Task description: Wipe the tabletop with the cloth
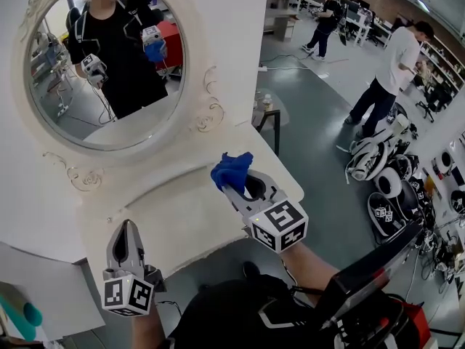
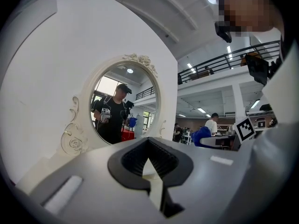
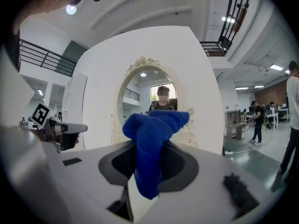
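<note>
Jaws, right: right gripper (image 1: 234, 189) (image 3: 148, 164) is clamped on the blue cloth (image 1: 232, 169), which bunches out past the tips.
Jaws, left: left gripper (image 1: 128, 227) (image 2: 148, 143) has its tips pressed together with nothing between them.
Cloth: held over the right part of the tabletop (image 1: 178, 217), in front of the mirror frame's lower right; whether it touches the surface cannot be told.
Left gripper: at the near left edge of the tabletop, pointing toward the mirror (image 1: 102, 57), well apart from the cloth.
Tabletop: white, curved at its near edge.
Mirror: oval, in an ornate white frame, reflecting the person and both grippers.
Far right: two people (image 1: 385, 71) standing on the grey floor.
</note>
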The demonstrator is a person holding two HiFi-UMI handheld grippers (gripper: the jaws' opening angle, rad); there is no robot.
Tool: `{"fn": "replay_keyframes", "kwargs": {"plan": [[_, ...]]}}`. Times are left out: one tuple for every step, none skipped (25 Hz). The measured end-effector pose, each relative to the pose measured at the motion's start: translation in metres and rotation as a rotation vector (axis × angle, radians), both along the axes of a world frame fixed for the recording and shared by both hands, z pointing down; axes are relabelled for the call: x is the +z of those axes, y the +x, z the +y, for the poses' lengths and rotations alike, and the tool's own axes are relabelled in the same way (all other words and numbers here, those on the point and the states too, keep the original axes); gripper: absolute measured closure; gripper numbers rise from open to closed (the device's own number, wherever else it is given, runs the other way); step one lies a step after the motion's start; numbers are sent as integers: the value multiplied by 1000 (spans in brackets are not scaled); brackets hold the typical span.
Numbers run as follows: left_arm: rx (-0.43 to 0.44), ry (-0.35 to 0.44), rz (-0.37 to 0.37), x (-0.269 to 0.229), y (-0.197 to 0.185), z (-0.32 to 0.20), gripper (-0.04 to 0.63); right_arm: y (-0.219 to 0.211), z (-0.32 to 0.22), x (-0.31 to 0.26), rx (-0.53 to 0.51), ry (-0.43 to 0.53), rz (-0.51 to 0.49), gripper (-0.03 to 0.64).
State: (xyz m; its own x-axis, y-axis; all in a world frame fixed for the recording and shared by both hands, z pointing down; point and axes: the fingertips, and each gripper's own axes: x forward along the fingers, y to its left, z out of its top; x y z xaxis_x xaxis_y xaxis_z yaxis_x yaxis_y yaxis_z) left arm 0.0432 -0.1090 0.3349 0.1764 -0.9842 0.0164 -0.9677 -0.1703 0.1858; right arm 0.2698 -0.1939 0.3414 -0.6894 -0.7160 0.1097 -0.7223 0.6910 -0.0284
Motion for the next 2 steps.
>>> {"fn": "replay_keyframes", "kwargs": {"plan": [[-3, -2, 2, 0, 1, 0, 589, 1, -1, 0, -1, -2, -1, 497], [-7, -5, 4, 0, 2, 0, 589, 2, -3, 0, -2, -3, -2, 497]]}}
